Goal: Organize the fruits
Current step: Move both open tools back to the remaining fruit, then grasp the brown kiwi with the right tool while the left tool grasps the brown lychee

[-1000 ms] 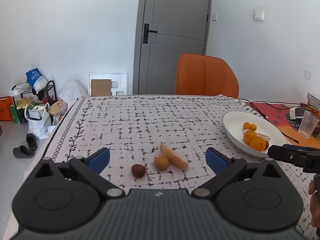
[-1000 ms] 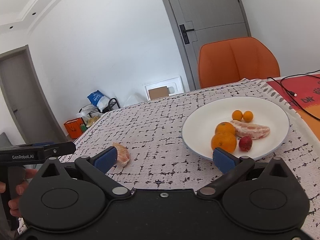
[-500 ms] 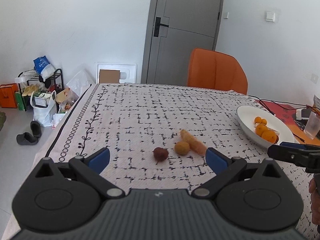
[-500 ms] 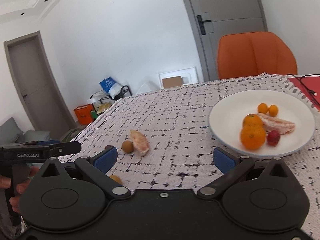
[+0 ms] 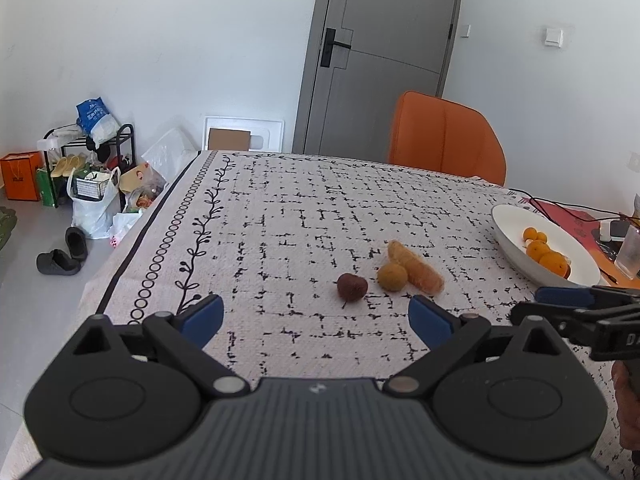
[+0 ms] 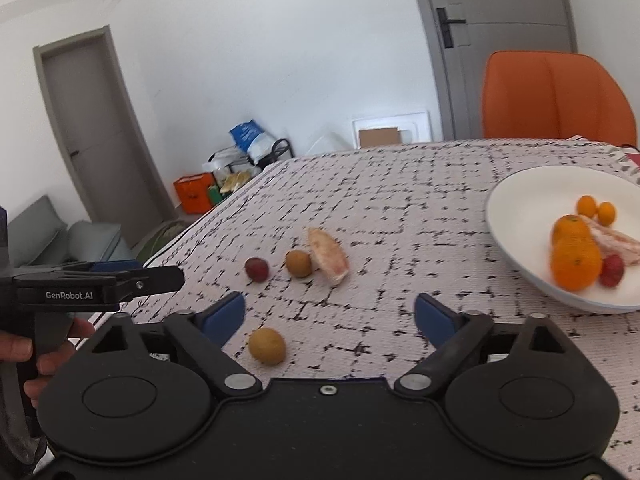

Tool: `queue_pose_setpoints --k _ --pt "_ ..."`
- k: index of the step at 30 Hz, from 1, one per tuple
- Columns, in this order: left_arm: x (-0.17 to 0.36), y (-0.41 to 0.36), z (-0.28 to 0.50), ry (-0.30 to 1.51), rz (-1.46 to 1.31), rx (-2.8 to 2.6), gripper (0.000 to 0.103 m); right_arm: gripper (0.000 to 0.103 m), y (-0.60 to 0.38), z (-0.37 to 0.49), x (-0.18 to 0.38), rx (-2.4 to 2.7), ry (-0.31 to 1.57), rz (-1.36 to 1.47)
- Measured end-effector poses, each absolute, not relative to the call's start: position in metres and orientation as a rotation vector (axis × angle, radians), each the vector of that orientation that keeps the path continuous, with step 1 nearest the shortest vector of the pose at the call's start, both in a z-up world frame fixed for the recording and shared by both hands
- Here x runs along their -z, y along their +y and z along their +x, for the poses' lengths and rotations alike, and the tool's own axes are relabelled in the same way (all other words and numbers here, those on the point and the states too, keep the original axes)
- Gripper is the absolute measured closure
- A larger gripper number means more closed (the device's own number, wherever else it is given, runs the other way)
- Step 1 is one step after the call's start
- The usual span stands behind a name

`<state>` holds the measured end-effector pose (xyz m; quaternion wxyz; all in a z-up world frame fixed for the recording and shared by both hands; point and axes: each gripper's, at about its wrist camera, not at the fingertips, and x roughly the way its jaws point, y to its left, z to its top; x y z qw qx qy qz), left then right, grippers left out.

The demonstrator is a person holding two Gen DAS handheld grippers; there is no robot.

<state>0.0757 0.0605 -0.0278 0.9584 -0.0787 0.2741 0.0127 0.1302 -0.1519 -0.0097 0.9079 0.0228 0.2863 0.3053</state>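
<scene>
Both grippers hold their blue fingers spread wide with nothing between them. Just ahead of the right gripper (image 6: 330,312) lies a small round yellow-brown fruit (image 6: 267,346) on the counter (image 6: 400,200); further off sit a dark red fruit (image 5: 351,287), a second yellow-brown fruit (image 5: 392,277) and a peeled citrus segment (image 5: 416,267) off the left gripper's (image 5: 316,316) right fingertip. The round ones look light, firm and likely to roll: close across their widest part. The segment seems soft: pinch gently at mid-length. The white plate (image 6: 516,208) holds the rest.

On the tablecloth lie four loose fruits: one dark red fruit (image 6: 256,269), two round tan fruits, one far (image 6: 298,263) and one near (image 6: 267,346), and one peeled citrus segment (image 6: 328,255). To the right, one white plate (image 6: 516,200) holds two oranges (image 6: 575,256), two small kumquats (image 6: 596,209), one citrus segment (image 6: 612,238) and one red fruit (image 6: 611,270).
</scene>
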Motion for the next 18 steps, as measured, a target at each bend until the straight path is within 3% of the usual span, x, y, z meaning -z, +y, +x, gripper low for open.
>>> queue_pose_setpoints --k 14,16,18 --pt "0.041 0.072 0.076 0.578 -0.173 -0.031 0.011 0.045 -0.122 0.136 0.026 -0.705 0.678 0.004" --pt "0.043 0.073 0.076 0.581 -0.175 -0.03 0.011 0.052 -0.117 0.135 0.03 -0.724 0.691 -0.008" --pt "0.044 0.073 0.077 0.585 -0.175 -0.029 0.011 0.071 -0.112 0.136 0.034 -0.74 0.699 -0.023"
